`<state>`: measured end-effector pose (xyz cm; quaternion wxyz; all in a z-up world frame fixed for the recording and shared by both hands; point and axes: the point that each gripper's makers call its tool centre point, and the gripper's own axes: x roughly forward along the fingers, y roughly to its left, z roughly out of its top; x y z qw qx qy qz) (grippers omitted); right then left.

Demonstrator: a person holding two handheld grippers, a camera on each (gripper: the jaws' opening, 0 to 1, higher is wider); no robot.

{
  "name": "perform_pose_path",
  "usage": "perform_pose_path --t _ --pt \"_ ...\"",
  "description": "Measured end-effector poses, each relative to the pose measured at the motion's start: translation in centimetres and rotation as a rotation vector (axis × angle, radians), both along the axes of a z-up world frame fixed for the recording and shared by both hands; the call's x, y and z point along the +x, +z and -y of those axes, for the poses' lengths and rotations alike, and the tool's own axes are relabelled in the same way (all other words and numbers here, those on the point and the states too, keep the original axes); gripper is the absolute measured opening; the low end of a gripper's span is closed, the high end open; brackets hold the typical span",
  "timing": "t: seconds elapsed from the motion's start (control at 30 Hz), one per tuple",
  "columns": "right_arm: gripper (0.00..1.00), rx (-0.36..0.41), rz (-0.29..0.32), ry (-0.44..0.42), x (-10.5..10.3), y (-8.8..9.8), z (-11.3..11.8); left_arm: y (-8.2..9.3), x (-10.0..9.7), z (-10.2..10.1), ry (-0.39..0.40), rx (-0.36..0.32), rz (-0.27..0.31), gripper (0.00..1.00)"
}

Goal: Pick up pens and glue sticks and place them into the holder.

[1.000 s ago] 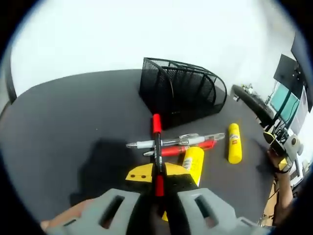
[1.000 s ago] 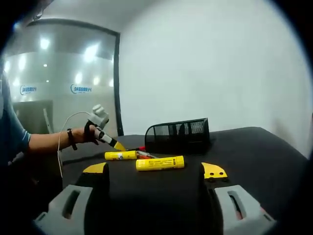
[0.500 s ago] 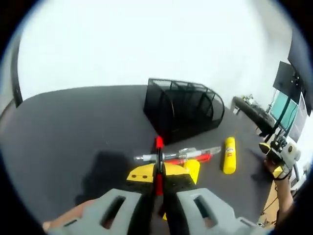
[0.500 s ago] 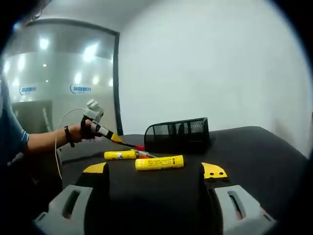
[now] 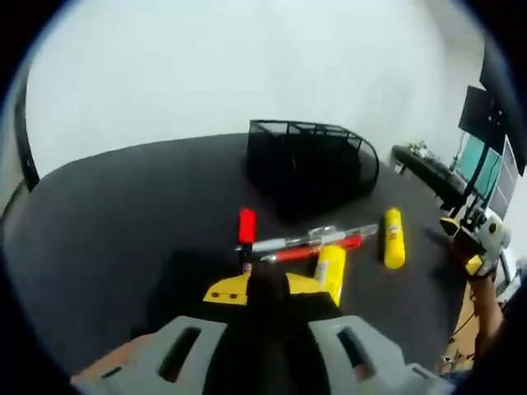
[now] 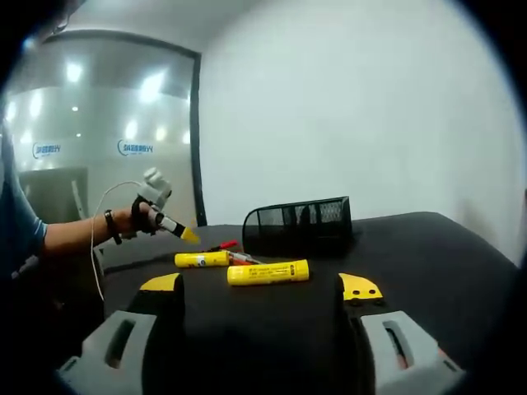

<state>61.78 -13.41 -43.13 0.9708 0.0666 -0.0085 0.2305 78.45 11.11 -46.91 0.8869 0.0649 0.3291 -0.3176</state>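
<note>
The left tool [image 5: 265,290] was clamped on a red-capped black pen [image 5: 245,234]; it should carry it upright over the black mesh holder [image 5: 313,156] near the surface's [image 5: 107,214] far edge. The right tool's [image 6: 262,292] state could not be told.

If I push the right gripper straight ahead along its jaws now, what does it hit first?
Probably the nearer yellow glue stick, lying crosswise on the black table just past the right gripper. The mesh holder stands behind it. Depth is hard to judge in this low view.
</note>
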Motion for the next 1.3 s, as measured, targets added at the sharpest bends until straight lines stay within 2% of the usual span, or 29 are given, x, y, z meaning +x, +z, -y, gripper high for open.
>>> perform_pose_path --t 0.07,0.17,0.23,0.37,0.47,0.5,0.53,0.7,0.8,0.83,1.03,1.13,1.3 --pt "0.69 -0.001 -0.001 0.0 0.0 0.0 0.0 -0.8 0.6 -0.6 0.017 0.048 0.007 0.18" --pt "0.69 -0.001 -0.001 0.0 0.0 0.0 0.0 -1.9 1.6 -1.4 0.047 0.064 -0.005 0.18" --pt "0.69 -0.003 -0.001 -0.001 0.0 -0.1 0.0 -1.7 2.3 -2.5 0.094 0.077 0.032 0.18" --pt "0.69 -0.003 -0.002 0.001 0.0 -0.1 0.0 -1.5 2.8 -4.2 0.122 0.136 0.088 0.2" --pt "0.69 -0.004 -0.002 0.003 0.0 -0.1 0.0 -1.5 2.8 -4.9 0.138 0.136 0.103 0.2" --pt "0.69 -0.005 -0.002 0.003 0.0 -0.1 0.0 -1.7 2.6 -4.8 0.131 0.129 0.096 0.19" --pt "0.69 -0.006 -0.002 0.003 0.0 -0.1 0.0 -2.1 2.2 -4.6 0.119 0.123 0.06 0.19" --pt "0.69 -0.005 -0.002 0.002 0.0 -0.1 0.0 -2.7 1.5 -3.8 0.093 0.118 0.045 0.19" --pt "0.69 -0.008 -0.004 0.003 0.0 -0.1 -0.1 -2.7 1.5 -3.7 0.089 0.126 0.05 0.13" --pt "0.69 -0.008 -0.005 0.003 0.0 -0.1 -0.1 -2.7 1.4 -3.7 0.091 0.129 0.05 0.07" --pt "0.69 -0.007 -0.008 0.004 0.0 -0.2 -0.1 -1.4 1.6 -3.8 0.106 0.119 0.082 0.06" --pt "0.69 -0.006 -0.009 0.005 0.1 -0.2 0.0 -0.1 1.5 -3.9 0.11 0.108 0.11 0.06" --pt "0.69 -0.003 -0.009 0.004 0.1 -0.2 0.0 4.1 1.1 -4.0 0.11 0.091 0.217 0.06"
